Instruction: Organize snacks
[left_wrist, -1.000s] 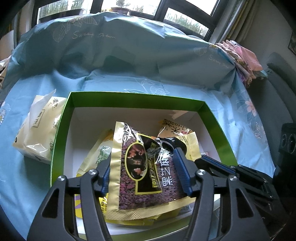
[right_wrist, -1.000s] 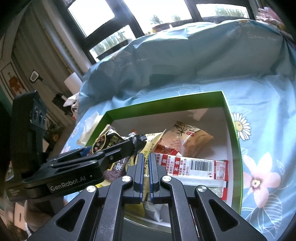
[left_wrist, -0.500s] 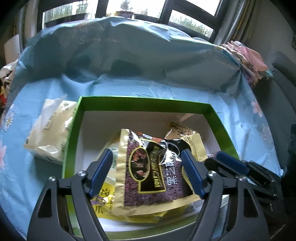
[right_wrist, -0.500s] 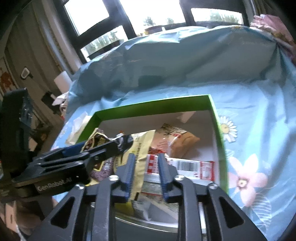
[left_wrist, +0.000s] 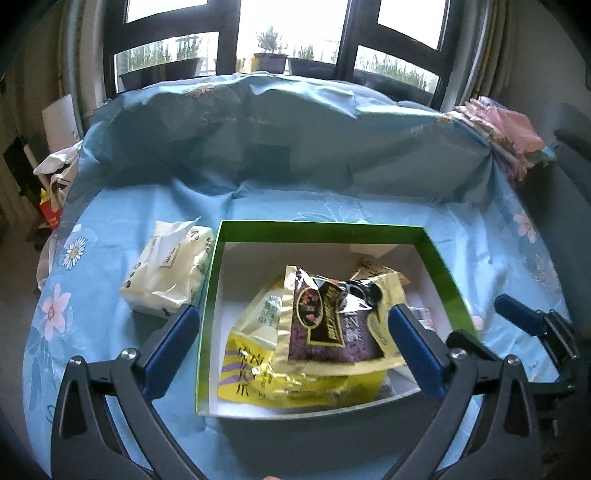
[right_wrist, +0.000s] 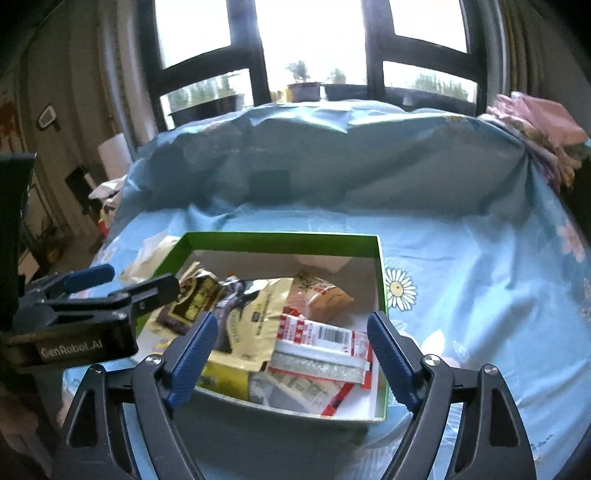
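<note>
A green-rimmed box (left_wrist: 321, 229) (right_wrist: 380, 273) sits on the blue flowered cloth and holds several snack packs. On top lies a purple and gold pack (left_wrist: 332, 325) (right_wrist: 192, 299) over a yellow pack (left_wrist: 251, 373); a red and white barcode pack (right_wrist: 325, 339) lies at the right. My left gripper (left_wrist: 291, 325) (right_wrist: 122, 284) hovers above the box's near side, its jaws opening wide with nothing pressed between the pads. My right gripper (right_wrist: 288, 332) is also opening above the box, its pads clear of the packs.
A pale tissue pack (left_wrist: 170, 266) lies on the cloth just left of the box. A raised, cloth-covered back (left_wrist: 295, 140) runs behind it. Folded pink fabric (left_wrist: 509, 129) sits at the far right. Bags (left_wrist: 55, 184) lie at the left edge.
Both grippers have opened and pulled up and back from the box. The purple and gold pack, earlier between the left fingers, now lies in the box. The right jaws went from shut to wide.
</note>
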